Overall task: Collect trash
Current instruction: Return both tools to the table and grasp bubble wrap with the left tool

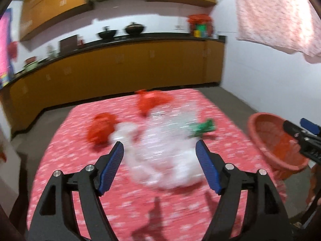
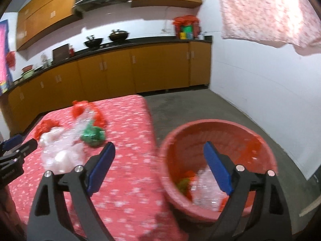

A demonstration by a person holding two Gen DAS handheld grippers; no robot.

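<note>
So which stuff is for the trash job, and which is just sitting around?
For the job:
clear plastic bag
red wrappers
green wrapper
basket
left tool, open
right tool, open

Just there:
pans
hanging cloth
cupboards
tablecloth

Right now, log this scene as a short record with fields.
surface: table under red patterned cloth
trash on table: clear crumpled plastic wrap, two red plastic scraps, green crumpled wrapper
bin: round red plastic basket, beside the table, already holding clear, green and red trash
left claw: open, aimed at the clear wrap
right claw: open, empty, at the basket's near rim
</note>
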